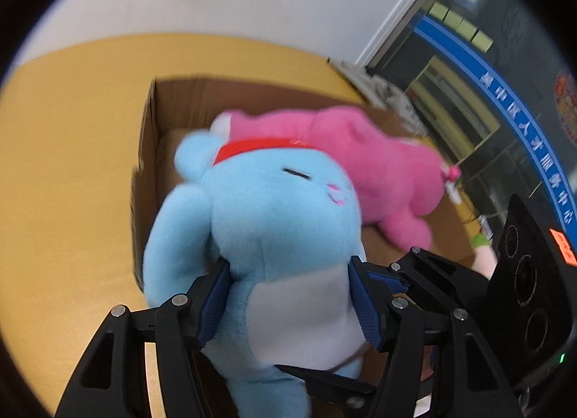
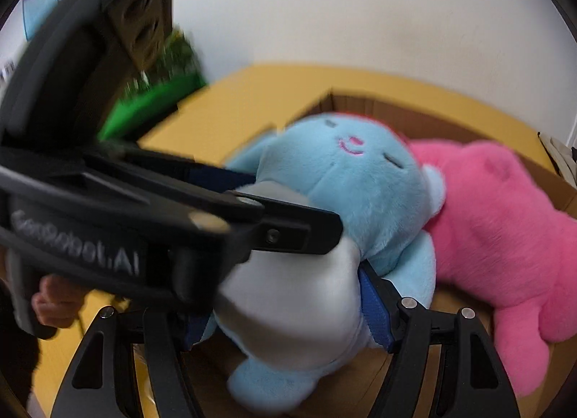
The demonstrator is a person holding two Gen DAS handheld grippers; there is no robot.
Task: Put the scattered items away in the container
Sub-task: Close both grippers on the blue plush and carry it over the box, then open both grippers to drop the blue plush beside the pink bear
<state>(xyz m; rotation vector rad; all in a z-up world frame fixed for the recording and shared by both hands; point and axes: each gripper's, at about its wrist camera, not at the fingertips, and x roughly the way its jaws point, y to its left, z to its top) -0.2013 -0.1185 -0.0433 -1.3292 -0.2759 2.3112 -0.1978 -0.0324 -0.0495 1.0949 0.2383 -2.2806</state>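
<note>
A light blue plush toy (image 1: 274, 209) with a white belly and a red collar is gripped from both sides over the near part of an open cardboard box (image 1: 149, 151). My left gripper (image 1: 290, 304) is shut on its belly, the blue pads pressing into the fur. In the right wrist view my right gripper (image 2: 288, 317) is also shut on the blue plush toy (image 2: 353, 180), lower on the white belly. The left gripper (image 2: 144, 201) crosses that view from the left. A pink plush toy (image 1: 382, 172) lies inside the box (image 2: 360, 104), behind the blue one, seen again as the pink plush toy (image 2: 505, 230).
The box stands on a yellow tabletop (image 1: 72, 165) against a white wall. A glass door with a blue band (image 1: 487, 93) is at the right. A green object (image 2: 151, 100) sits at the table's far left. A hand (image 2: 54, 299) holds the left gripper's handle.
</note>
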